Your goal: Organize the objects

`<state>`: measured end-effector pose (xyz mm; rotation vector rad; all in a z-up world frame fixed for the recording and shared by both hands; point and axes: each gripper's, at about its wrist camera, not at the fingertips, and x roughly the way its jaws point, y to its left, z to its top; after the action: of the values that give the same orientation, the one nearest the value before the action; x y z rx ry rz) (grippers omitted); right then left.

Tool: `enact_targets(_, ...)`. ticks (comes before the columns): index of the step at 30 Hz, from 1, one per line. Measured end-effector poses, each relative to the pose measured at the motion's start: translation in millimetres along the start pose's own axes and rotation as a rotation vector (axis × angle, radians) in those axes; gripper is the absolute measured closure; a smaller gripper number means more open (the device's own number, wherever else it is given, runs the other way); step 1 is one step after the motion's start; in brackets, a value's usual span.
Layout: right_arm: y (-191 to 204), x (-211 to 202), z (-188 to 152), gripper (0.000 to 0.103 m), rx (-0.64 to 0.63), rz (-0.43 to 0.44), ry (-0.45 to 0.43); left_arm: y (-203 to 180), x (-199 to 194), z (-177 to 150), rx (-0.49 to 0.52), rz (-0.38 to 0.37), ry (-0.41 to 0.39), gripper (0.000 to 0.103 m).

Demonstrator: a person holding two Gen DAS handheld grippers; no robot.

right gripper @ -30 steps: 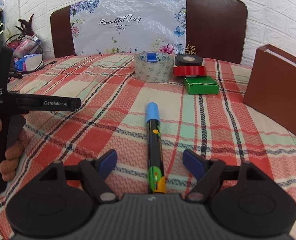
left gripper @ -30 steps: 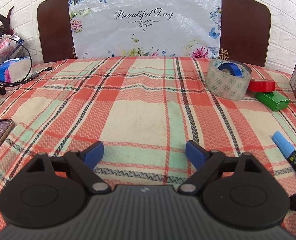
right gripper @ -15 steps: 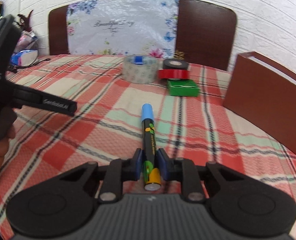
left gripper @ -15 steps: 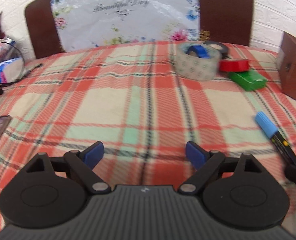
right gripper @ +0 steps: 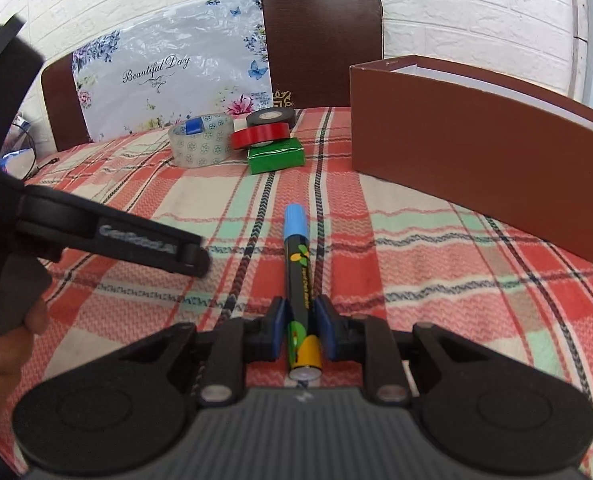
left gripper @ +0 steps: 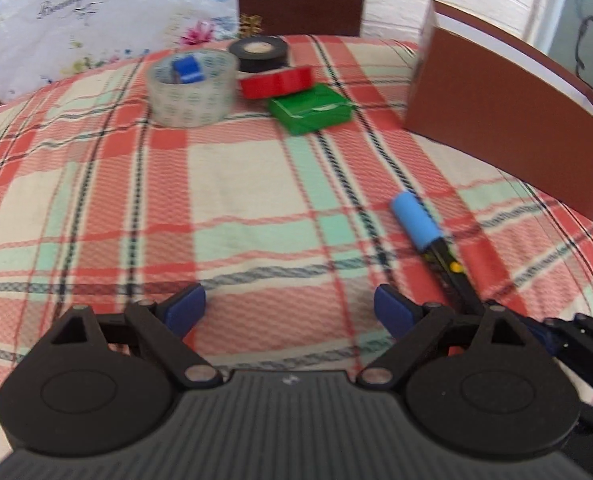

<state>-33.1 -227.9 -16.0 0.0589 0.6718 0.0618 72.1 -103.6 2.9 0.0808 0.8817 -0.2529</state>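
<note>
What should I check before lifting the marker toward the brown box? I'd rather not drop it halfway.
1. Right gripper closed on the marker: ok, both pads press its barrel.
2. Grip position: not ok, the pads hold it near the tail end, so the long capped front may sag.
3. Marker clear of the tablecloth: cannot tell, it looks barely raised, if at all.
4. Left gripper out of the way: ok, open, holding nothing, off to the marker's left.
5. Brown box open on top: ok, a white inside shows at its rim; contents cannot be seen.
6. Path to the box: ok, the tape rolls and green box sit farther back.
</note>
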Motion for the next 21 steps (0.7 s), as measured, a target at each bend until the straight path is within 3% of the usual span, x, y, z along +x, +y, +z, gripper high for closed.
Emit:
enact_targets(10,-10,1,-2,0.084,0.053,0.057,-0.008,-20,4,4,0.036,0.026,0.038,0.008)
enact_targets(21,-38,3,-6,0.085,0.223,0.196,-0.023,-30,6,6,0.039,0.029,0.056,0.007)
